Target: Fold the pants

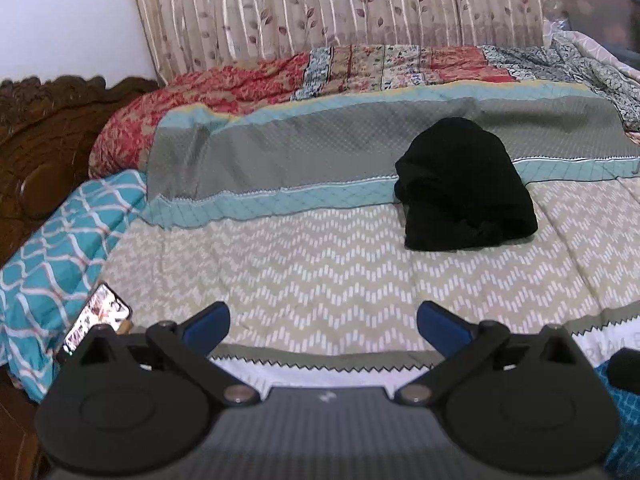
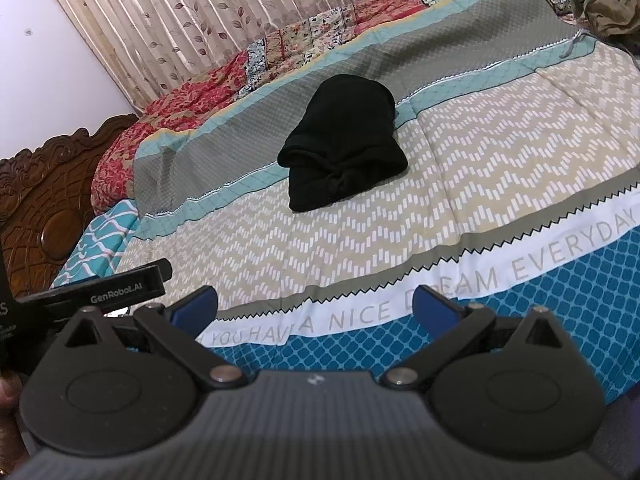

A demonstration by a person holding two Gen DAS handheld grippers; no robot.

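Note:
Black pants (image 1: 464, 188) lie folded in a compact bundle on the patterned bedspread (image 1: 320, 272), across its teal stripe. They also show in the right wrist view (image 2: 344, 148), mid-bed. My left gripper (image 1: 323, 328) is open and empty, held back near the bed's front edge, well short of the pants. My right gripper (image 2: 315, 308) is open and empty, over the front strip with printed words, also well short of the pants. The left gripper's body (image 2: 120, 286) shows at the left of the right wrist view.
A phone (image 1: 98, 316) with a lit screen lies at the bed's left front, beside a teal patterned pillow (image 1: 60, 248). A carved wooden headboard (image 1: 44, 140) stands at left. A red floral quilt (image 1: 240, 80) and curtains (image 1: 320, 4) lie behind. Loose cloth (image 2: 608, 0) is heaped at far right.

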